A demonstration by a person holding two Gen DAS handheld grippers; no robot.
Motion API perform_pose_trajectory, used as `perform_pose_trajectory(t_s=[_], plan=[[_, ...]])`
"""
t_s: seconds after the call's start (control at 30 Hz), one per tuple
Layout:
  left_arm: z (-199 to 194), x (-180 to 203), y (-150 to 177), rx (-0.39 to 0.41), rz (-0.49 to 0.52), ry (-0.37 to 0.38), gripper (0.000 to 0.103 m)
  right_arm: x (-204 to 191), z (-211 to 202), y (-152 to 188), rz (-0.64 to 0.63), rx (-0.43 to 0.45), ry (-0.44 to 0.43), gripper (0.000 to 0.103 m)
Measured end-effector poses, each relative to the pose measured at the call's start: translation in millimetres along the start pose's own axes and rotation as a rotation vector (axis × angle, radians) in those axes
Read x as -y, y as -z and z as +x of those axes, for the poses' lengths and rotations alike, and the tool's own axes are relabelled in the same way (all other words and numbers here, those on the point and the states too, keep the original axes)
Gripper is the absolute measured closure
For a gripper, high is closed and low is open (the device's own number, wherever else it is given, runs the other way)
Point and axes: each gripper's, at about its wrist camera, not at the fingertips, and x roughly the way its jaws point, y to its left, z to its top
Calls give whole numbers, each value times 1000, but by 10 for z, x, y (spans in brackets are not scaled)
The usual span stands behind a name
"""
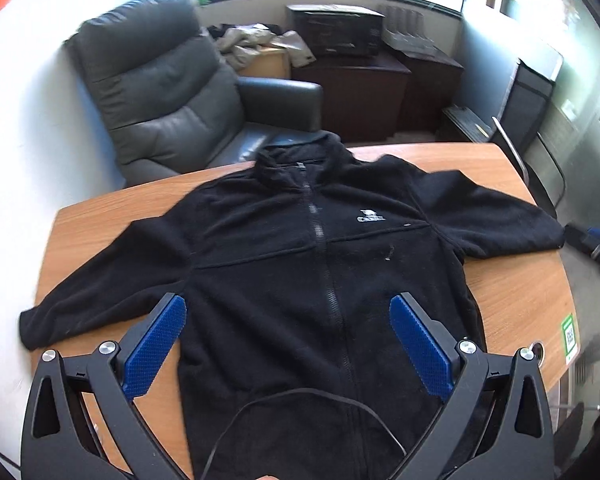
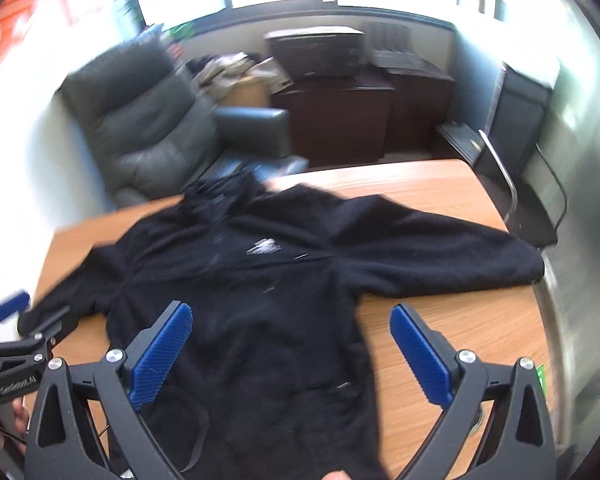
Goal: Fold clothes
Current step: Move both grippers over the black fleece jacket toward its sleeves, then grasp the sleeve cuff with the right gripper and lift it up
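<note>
The black fleece jacket point(image 1: 300, 264) lies spread flat, front up and zipped, across the wooden bench point(image 1: 516, 304), filling the middle of both frames with both sleeves out sideways. Left tool point(image 1: 288, 344) and right tool point(image 2: 291, 350) both hang wide open over the hem end, holding nothing. If a sleeve gets folded in, I'd pinch near the cuff. The hem is cut off at the bottom edge, and the right view's pretty blurry.

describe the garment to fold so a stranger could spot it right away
Find the wooden table in front of the grey armchair. Spread flat across it, sleeves out, lies the black fleece jacket. It has a full front zip and a small white chest logo.
</note>
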Motion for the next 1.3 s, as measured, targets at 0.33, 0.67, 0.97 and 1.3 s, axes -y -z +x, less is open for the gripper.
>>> perform_pose_trajectory(t_s=[0.33,0.67,0.97,1.3], plan=[[1534,1224,-389,-33,132,112,0,3895,682,-140,391,47,86,1],[2614,2045,-445,-83,166,156,0,5205,2111,79,339,-170,-113,17],[2891,2295,-442,-95,175,154,0,5240,2204,33,270,-150,-206,93],[2602,2148,-363,-31,196,180,0,3910,755,-658,-14,163,-227,97]])
